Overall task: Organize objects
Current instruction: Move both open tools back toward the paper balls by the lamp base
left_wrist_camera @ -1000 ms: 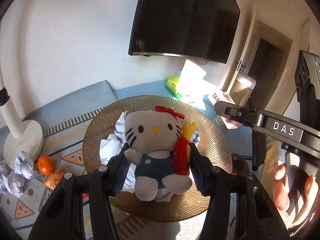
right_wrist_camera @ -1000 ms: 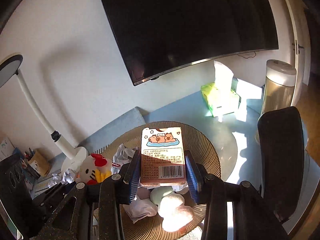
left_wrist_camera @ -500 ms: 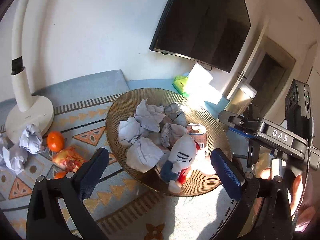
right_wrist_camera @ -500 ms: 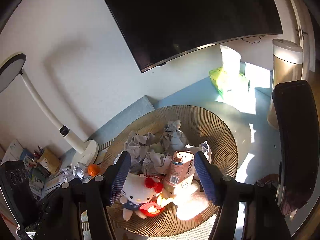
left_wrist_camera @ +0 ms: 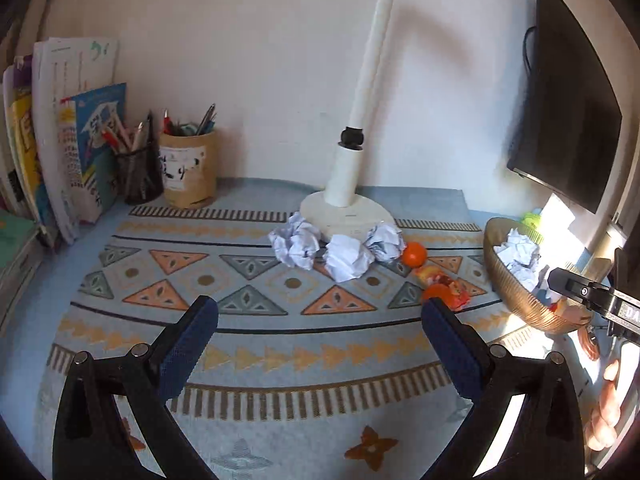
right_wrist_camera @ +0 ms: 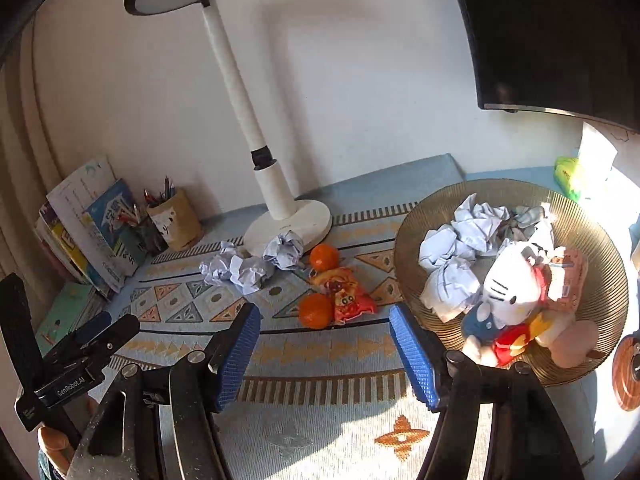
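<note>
both tools, left tool (left_wrist_camera: 320,328) and right tool (right_wrist_camera: 324,344), spread and empty; risk: round orange (right_wrist_camera: 316,310) rolls from blue pads (right_wrist_camera: 412,356), or snack packet (right_wrist_camera: 346,294) gets pinched.

Open patterned mat (left_wrist_camera: 256,344) ahead of both grippers, passable. Obstacles further back: crumpled paper balls (left_wrist_camera: 340,248) against lamp base (left_wrist_camera: 348,212); oranges and snack packet (right_wrist_camera: 344,296) just left of bowl (right_wrist_camera: 404,248). Bowl seemingly full.

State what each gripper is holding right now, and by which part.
Nothing is held. The left gripper and right gripper are both open above the mat.
</note>
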Demonstrator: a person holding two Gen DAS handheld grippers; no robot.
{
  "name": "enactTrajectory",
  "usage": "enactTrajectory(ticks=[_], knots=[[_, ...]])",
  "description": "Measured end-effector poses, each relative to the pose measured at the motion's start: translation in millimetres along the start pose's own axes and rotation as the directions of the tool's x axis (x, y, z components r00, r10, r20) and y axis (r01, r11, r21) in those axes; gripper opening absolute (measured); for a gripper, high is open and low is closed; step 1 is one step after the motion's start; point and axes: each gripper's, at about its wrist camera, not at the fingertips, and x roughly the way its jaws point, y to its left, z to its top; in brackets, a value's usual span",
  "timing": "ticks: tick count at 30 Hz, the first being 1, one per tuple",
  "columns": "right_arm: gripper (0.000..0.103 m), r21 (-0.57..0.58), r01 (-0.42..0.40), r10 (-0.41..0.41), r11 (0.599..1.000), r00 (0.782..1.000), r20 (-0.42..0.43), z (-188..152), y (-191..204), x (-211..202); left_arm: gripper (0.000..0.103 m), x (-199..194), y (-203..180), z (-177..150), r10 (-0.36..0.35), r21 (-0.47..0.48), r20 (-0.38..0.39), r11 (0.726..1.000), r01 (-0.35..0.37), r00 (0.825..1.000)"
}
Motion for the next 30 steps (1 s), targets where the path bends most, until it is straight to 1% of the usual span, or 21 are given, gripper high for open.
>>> enactTrajectory(ticks=[3,5,7,9,11,12,15,16,19,22,27,30], knots=[[0.066,-0.023,-0.023,0.021,0.999,0.998,-0.058,-22,12,32,0.102,17,25,-19,0.049,-0.028,-0.046,0.998,-0.051,0.998],[0.066,-0.027,-0.029,0.027,0.999,0.996,-0.089,-34,15,48,0.102,24,34,-28,0.059,-0.047,-0.053,0.997,-0.061,0.997],[0.066,-0.035,-0.028,0.024,0.999,0.995,-0.098,-42,16,58,0.102,28,39,-30,0.06,-0.072,-0.067,0.995,-0.065,0.996],[0.067,-0.053,-0.004,-0.001,0.999,0.996,-0.094,-52,14,67,0.102,25,40,-31,0.056,-0.081,-0.045,0.995,-0.06,0.997],[0.067,-0.068,0.034,-0.042,0.997,0.991,-0.129,-53,18,77,0.102,26,38,-33,0.056,-0.081,-0.059,0.995,-0.061,0.997],[0.067,-0.084,0.045,-0.055,0.995,0.992,-0.117,-53,21,76,0.102,26,37,-34,0.054,-0.076,-0.058,0.995,-0.058,0.997],[0.081,-0.148,0.086,-0.104,0.985,0.988,-0.113,-55,32,78,0.102,24,32,-35,0.071,-0.052,-0.047,0.996,-0.074,0.996],[0.082,-0.169,0.094,-0.113,0.981,0.988,-0.106,-56,35,77,0.102,24,30,-35,0.071,-0.041,-0.047,0.996,-0.073,0.996],[0.083,-0.215,0.112,-0.134,0.97,0.987,-0.088,-58,43,75,0.102,25,25,-36,0.079,-0.013,-0.052,0.997,-0.079,0.996],[0.083,-0.223,0.117,-0.141,0.968,0.986,-0.092,-58,43,77,0.102,25,23,-36,0.081,0.0,-0.047,0.997,-0.081,0.996],[0.083,-0.203,0.106,-0.129,0.973,0.986,-0.104,-57,40,79,0.102,25,25,-35,0.079,-0.014,-0.053,0.997,-0.08,0.995],[0.083,-0.202,0.089,-0.116,0.975,0.985,-0.125,-56,39,82,0.102,27,28,-34,0.07,-0.032,-0.068,0.997,-0.072,0.995]])
